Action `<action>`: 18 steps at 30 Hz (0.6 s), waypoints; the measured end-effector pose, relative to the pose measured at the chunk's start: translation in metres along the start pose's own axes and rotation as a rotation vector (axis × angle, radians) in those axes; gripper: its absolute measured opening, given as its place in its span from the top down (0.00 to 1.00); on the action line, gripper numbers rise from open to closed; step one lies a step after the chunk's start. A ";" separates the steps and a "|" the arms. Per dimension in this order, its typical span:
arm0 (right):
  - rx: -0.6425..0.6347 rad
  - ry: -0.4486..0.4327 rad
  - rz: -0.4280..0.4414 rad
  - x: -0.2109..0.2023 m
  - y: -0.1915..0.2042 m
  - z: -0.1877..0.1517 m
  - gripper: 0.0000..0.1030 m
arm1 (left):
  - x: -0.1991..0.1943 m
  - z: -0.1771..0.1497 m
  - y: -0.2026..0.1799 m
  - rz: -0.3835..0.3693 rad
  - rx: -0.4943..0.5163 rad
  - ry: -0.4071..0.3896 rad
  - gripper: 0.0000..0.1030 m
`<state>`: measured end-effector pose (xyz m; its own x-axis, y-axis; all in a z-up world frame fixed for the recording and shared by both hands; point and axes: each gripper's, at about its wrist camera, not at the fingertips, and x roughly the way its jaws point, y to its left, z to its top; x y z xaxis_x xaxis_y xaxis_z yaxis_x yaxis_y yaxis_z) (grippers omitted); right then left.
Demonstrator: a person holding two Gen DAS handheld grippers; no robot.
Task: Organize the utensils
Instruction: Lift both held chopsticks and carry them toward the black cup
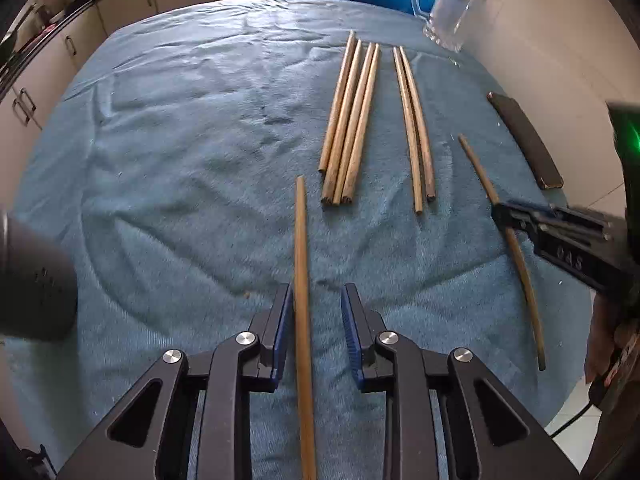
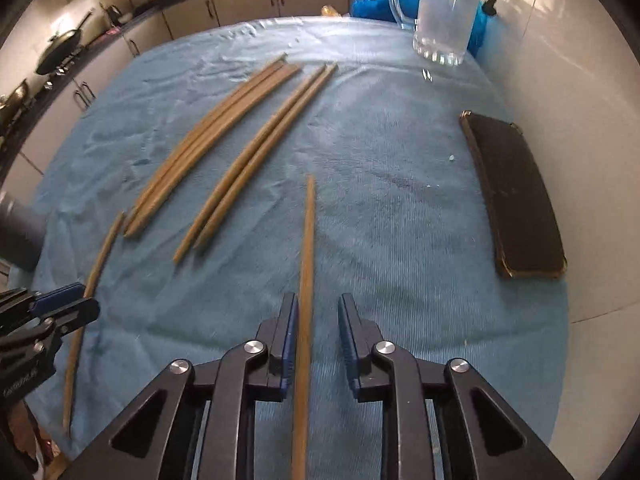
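Your left gripper (image 1: 316,300): jaws apart, long brown wooden chopstick (image 1: 301,264) between, not clamped. Your right gripper (image 2: 318,312): same, second brown chopstick (image 2: 307,264). Both on blue towel (image 1: 180,160). Writing on tool unreadable.

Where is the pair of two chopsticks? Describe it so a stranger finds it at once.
Start at the blue towel covering the table and look toward its far side, near the glass mug. In the left wrist view, the pair lies just right of the bundle of four, apart from it. It is the only group of exactly two sticks lying side by side.
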<state>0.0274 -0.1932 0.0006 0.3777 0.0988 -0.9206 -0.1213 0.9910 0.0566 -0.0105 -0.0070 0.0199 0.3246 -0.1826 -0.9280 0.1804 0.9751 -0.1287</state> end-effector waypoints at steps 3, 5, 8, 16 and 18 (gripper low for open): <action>-0.006 0.039 -0.011 0.007 -0.001 0.016 0.80 | 0.005 0.009 -0.001 0.013 0.019 0.009 0.77; -0.005 0.069 -0.008 0.011 -0.001 0.026 0.80 | 0.005 0.012 0.001 0.008 0.021 0.014 0.77; -0.001 0.113 -0.012 0.016 -0.002 0.038 0.80 | 0.006 0.016 0.003 -0.011 0.018 0.024 0.77; -0.008 0.108 -0.028 0.019 0.009 0.048 0.92 | 0.007 0.013 0.006 -0.035 0.030 0.004 0.94; -0.002 0.082 -0.027 0.017 0.010 0.044 0.93 | 0.001 0.006 0.012 -0.078 -0.010 -0.017 0.94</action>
<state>0.0727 -0.1773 0.0030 0.3042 0.0644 -0.9504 -0.1141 0.9930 0.0308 -0.0021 0.0040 0.0197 0.3253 -0.2598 -0.9092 0.1965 0.9591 -0.2038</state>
